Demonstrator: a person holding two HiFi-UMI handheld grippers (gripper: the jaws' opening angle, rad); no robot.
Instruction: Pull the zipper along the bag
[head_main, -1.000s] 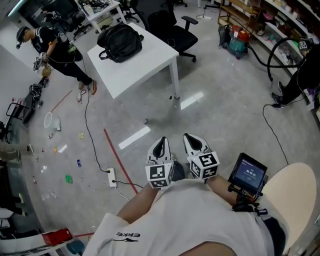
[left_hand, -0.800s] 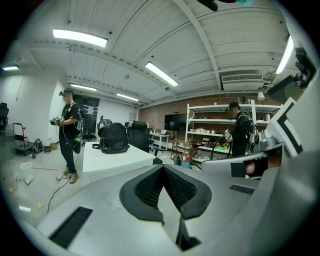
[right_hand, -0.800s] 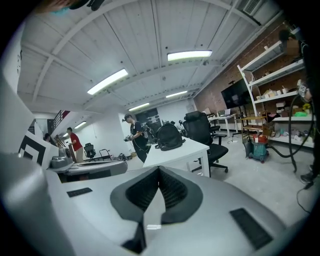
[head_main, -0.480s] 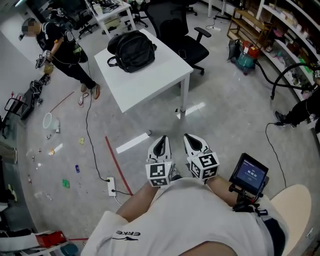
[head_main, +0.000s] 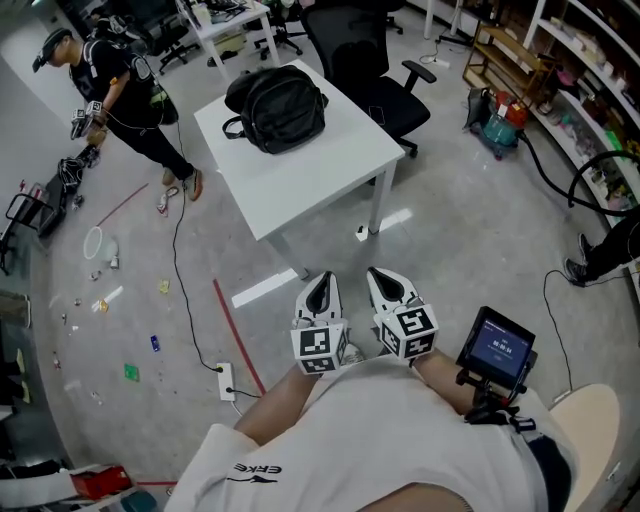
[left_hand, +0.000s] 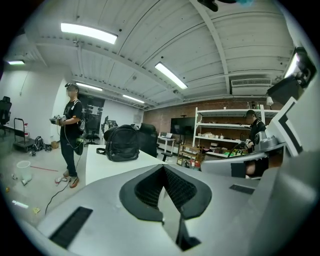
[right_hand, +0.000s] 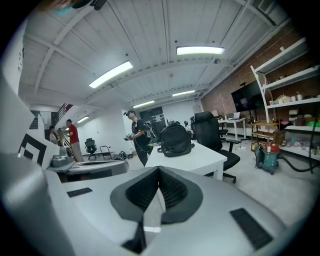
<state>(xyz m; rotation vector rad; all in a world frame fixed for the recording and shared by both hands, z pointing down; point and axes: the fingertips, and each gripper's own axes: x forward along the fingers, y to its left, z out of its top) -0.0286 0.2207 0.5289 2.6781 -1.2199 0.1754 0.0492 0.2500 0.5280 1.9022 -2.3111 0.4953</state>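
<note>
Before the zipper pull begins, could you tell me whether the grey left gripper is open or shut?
Shut: the grey left gripper's black ribbed pads meet, with nothing between them.

The backpack was set on the far end of the table, which stood well ahead of both grippers. The left gripper and the right gripper were held side by side, near the wearer's chest and well apart from the table. An office chair was placed behind the table, to its right. Another person was seen left of the table, shelves at the far right, and a power strip on the floor left of the grippers.
</note>
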